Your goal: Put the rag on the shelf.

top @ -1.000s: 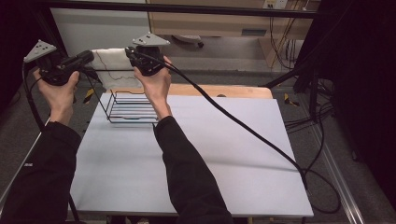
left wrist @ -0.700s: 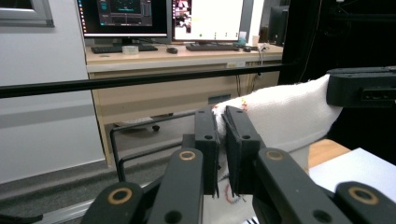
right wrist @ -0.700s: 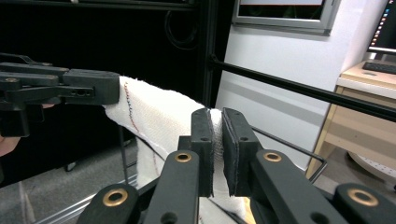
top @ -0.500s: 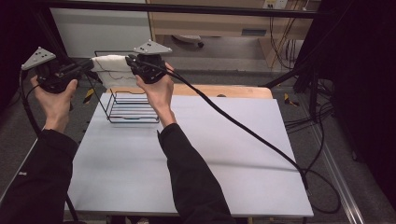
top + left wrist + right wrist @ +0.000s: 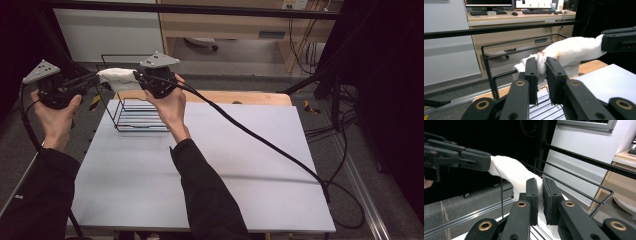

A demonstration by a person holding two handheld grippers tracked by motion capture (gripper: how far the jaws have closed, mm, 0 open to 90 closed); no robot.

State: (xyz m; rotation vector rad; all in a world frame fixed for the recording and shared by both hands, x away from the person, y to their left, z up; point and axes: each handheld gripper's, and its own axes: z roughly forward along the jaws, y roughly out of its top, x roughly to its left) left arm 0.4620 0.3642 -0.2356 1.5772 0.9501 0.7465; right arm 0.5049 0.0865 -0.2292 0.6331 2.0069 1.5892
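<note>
The left gripper (image 5: 541,72) fingers, just opening a little, pinch one end of the one white cloth (image 5: 117,79). The right gripper (image 5: 540,192) fingers squeeze the other end. The cloth hangs above one wire rack (image 5: 134,117) at the surface's (image 5: 240,165) back left corner, with much open room.

No readable text, labels, brands or numbers anywhere; content on the monitor screens (image 5: 534,3) on the far desk too small and blurred to read.
</note>
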